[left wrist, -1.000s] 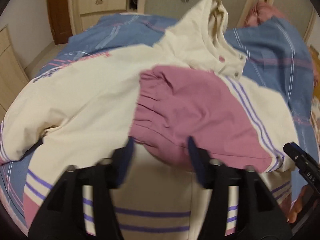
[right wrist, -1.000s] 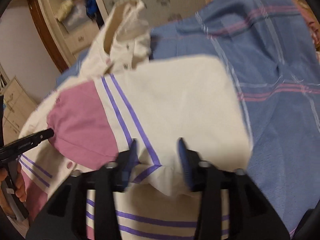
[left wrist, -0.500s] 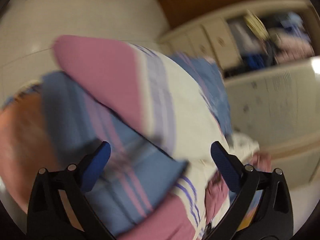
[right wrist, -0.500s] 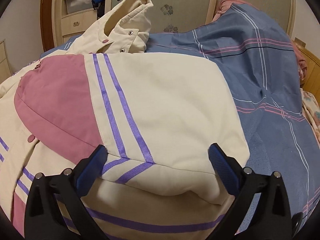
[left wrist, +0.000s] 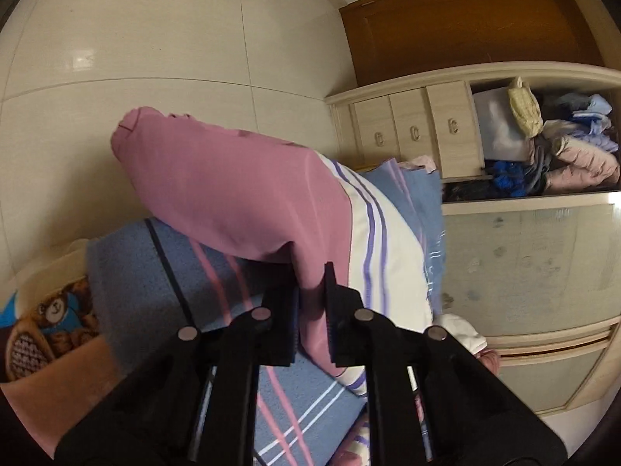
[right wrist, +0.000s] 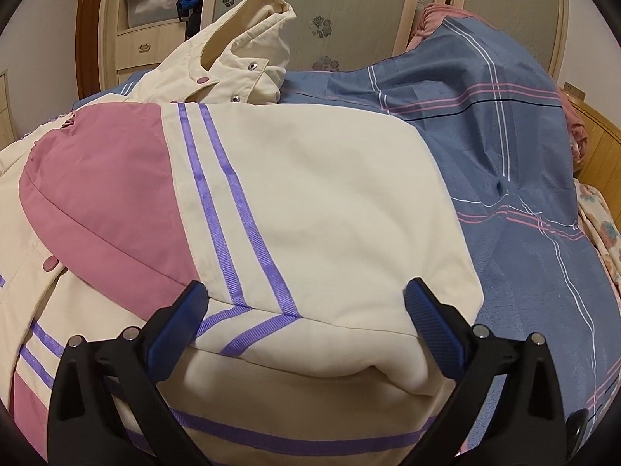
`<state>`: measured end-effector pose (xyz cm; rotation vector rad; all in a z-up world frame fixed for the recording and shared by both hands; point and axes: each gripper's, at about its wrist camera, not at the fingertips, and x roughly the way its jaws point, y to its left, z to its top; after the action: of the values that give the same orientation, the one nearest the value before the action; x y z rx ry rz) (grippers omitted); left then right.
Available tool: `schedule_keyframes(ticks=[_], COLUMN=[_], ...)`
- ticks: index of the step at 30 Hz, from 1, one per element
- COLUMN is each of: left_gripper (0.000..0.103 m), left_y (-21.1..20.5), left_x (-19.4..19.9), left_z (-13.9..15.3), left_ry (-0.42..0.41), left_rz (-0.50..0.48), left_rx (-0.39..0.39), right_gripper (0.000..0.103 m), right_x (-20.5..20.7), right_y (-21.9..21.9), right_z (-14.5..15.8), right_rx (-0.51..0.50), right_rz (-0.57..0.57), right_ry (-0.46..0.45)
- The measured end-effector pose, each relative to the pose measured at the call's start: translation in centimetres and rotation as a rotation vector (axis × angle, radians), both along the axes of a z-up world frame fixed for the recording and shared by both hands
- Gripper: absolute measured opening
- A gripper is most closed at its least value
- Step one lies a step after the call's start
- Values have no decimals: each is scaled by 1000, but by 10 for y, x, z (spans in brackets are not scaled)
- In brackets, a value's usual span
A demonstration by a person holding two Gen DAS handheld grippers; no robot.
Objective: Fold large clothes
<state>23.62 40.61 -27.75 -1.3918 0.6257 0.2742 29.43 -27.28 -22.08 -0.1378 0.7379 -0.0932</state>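
Note:
A cream jacket [right wrist: 330,194] with pink sleeve ends and purple stripes lies on a blue plaid bed cover [right wrist: 524,202]. One sleeve is folded across its body, the pink cuff [right wrist: 101,194] to the left. My right gripper [right wrist: 306,306] stands open just above the folded sleeve's near edge, fingers on either side and not pressing. In the left wrist view, which is rolled sideways, my left gripper [left wrist: 310,291] is shut on the pink end of the other sleeve [left wrist: 233,190]. That sleeve hangs out over the bed's edge.
The jacket's hood [right wrist: 248,39] stands up at the far side. A wardrobe with drawers [left wrist: 411,128] and an open shelf of clothes [left wrist: 551,143] is behind the bed. Tiled floor [left wrist: 116,58] lies beside it. A teddy-bear print fabric [left wrist: 50,322] shows at the left edge.
My left gripper left the folded sleeve, swung sideways with a roll to the other sleeve, and shut on its pink end. My right gripper opened wide and sank slightly over the folded sleeve.

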Motion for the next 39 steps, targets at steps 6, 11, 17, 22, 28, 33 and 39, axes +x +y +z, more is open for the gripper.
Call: schedule_keyframes(ticks=[6, 11, 17, 22, 28, 33, 39], left_gripper=[6, 8, 26, 39, 70, 71, 75], left_y=[-42, -158, -382, -467, -422, -367, -343], left_x=[-2, 28, 65, 68, 39, 17, 50], left_z=[85, 191, 198, 137, 126, 129, 113], left_ry=[-235, -405, -398, -244, -269, -218, -141], left_rz=[-21, -290, -971, -1220, -1152, -993, -895], left_rx=[256, 563, 767, 838, 707, 753, 706], right_gripper=[102, 102, 102, 102, 102, 102, 102], right_x=[0, -1, -2, -4, -6, -35, -98], right_y=[1, 1, -2, -9, -19, -38, -97], right_z=[0, 1, 1, 3, 6, 24, 31], right_rx=[-1, 5, 25, 79, 163, 119, 649], right_rz=[-2, -4, -2, 5, 18, -209, -283], right_ry=[-9, -14, -15, -21, -37, -52, -98])
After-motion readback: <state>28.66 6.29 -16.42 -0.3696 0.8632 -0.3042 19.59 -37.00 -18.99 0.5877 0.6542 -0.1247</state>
